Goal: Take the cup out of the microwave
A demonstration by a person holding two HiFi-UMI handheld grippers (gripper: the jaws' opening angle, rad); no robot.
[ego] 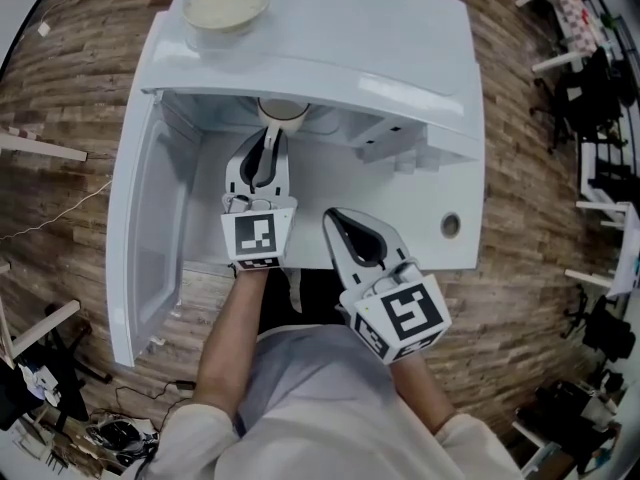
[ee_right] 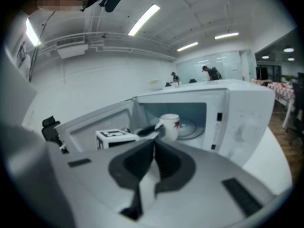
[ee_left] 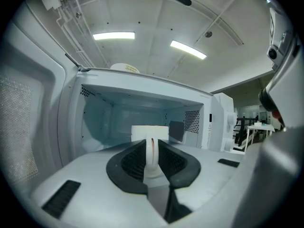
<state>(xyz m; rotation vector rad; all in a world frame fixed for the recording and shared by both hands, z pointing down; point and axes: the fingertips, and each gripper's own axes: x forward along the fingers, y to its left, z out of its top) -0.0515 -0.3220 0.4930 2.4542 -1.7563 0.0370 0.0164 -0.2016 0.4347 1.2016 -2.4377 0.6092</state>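
**mugfan22:** Starting big. The white microwave [ego: 400, 48] has its door [ego: 145, 228] swung wide to the left, and a bowl [ego: 226, 0] of something pale sits on the far left of its top. What does the person have to get right here?

**kettle_dave:** Looks like the grab is done and the pull-out is what's left. The left gripper [ego: 267, 146] reaches level into the cavity. Its jaws are clamped on the handle [ee_left: 151, 155] of the white cup [ego: 283, 114]. That cup is inside the microwave, at the front of the cavity, with the handle turned toward the near side.

**mugfan22:** So it just gets yanked out?

**kettle_dave:** Nah, slow and level is my guess. The pads only pinch that thin handle from both sides, so the cup could pivot if the wrist rolls. The top lip of the opening sits right above the cup's rim. I'd say it needs barely any lift, then a straight draw to the near side, away from the door on the left. No view shows whether there's liquid in the cup, so it's safer to assume there is.

**mugfan22:** And the other one?

**kettle_dave:** The right gripper [ego: 337, 220] hangs in front of the microwave, just right of the left one. Its jaws are pressed together on nothing, and it's apart from the cup. It'd do best to keep out of the exit path, or maybe steady the cup once it's clear of the opening.
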